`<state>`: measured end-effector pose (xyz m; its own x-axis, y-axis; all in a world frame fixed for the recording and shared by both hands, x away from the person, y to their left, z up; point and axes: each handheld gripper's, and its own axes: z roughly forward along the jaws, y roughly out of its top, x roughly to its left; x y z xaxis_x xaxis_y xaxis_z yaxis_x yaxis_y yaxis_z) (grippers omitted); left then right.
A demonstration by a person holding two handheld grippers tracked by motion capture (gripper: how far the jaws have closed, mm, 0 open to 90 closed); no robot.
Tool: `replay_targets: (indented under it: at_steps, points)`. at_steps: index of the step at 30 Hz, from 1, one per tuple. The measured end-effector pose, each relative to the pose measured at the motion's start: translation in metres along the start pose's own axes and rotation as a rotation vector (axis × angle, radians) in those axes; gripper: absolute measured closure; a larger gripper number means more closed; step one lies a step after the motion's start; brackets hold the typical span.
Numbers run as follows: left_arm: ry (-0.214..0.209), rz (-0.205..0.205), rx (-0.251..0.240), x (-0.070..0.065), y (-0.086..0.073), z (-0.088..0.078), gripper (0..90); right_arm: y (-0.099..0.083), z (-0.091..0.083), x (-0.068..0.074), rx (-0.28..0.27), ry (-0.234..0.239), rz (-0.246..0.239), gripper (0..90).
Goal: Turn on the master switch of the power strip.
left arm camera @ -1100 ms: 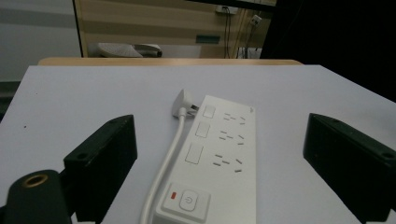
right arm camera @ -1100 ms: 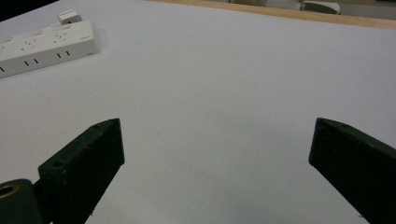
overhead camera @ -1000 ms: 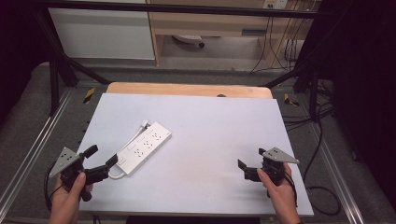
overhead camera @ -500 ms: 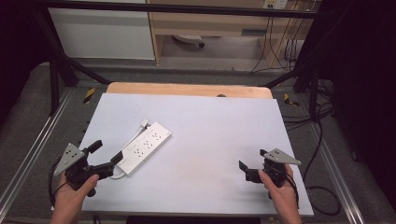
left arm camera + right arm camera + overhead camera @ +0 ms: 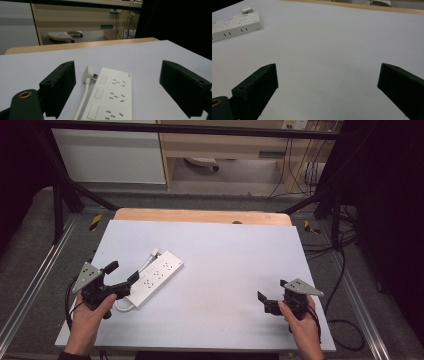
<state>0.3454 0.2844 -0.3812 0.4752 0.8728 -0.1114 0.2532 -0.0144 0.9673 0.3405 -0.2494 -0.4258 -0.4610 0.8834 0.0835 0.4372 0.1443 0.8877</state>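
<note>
high view: the power strip [image 5: 156,277] lies left of centre on the table [image 5: 225,250]; the left gripper [image 5: 122,275] sits just at its near end, jaws just closing slightly yet wide, gripping nothing. left gripper view: the strip lies between wide jaws, untouched. right gripper view: wide jaws over bare table, the strip far off.

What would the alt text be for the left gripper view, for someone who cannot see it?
A white power strip lies on a pale table, framed by the two open black jaws of the left tongs. Its white plug and cord rest along its left side, with a wooden table edge and cabinets behind.
</note>
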Motion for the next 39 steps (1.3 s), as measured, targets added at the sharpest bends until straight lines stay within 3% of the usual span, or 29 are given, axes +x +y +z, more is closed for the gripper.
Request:
replay_targets:
  at_steps: [5, 14, 29, 39]
  points:
    - [0.016, 0.001, 0.01, 0.003, -0.003, 0.002, 20.2, 0.0, 0.002, 0.0, 0.006, 0.005, -0.001, 3.5]
    - [0.036, 0.013, 0.044, 0.008, -0.008, 0.006, 40.6, 0.0, 0.003, -0.001, 0.013, 0.006, -0.001, 3.6]
    - [0.018, 0.023, 0.136, 0.018, -0.021, 0.019, 69.1, -0.001, 0.005, -0.002, 0.022, 0.01, 0.003, 3.5]
    - [0.008, 0.012, 0.19, 0.025, -0.027, 0.02, 81.8, -0.001, 0.005, -0.003, 0.021, 0.01, 0.007, 3.5]
